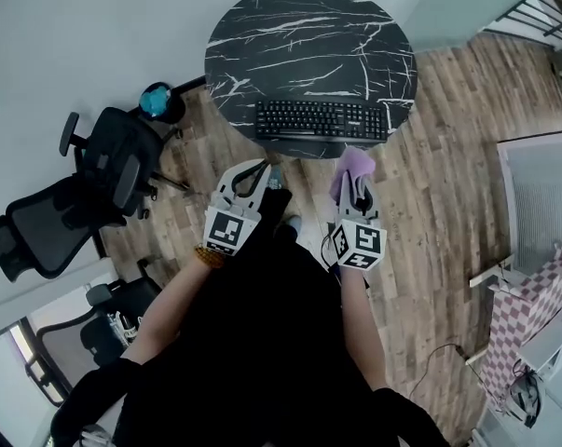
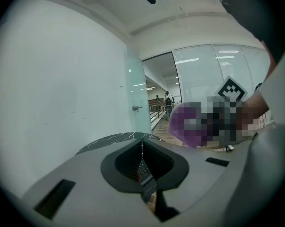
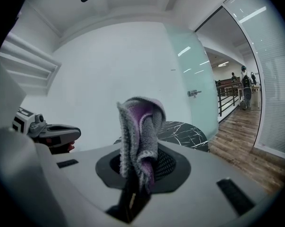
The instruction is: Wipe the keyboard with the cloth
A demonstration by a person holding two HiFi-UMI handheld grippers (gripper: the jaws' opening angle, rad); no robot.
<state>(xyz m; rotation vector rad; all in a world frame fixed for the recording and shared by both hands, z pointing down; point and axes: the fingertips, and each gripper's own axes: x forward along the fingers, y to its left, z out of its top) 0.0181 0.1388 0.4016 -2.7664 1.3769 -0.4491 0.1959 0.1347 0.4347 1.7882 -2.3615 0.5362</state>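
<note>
Wood plank floor (image 1: 439, 166), round black marble tabletop (image 1: 308, 35) at the top of the head view. Black office chair (image 1: 85, 189) off to the left on the floor, well apart from the tabletop. Black keyboard (image 1: 321, 119) lies flat along the tabletop's near edge, long side parallel to that edge, nothing on it. Both claws are over the floor just short of the near edge, neither touching tabletop nor keyboard. Left claw (image 1: 260, 170) is closed tight, jaws together, nothing in it. Right claw (image 1: 357, 186) is clamped on the cloth (image 1: 350, 164), a purple and grey fuzzy bunch standing up out of the jaws, near the keyboard's right end but apart from it.
</note>
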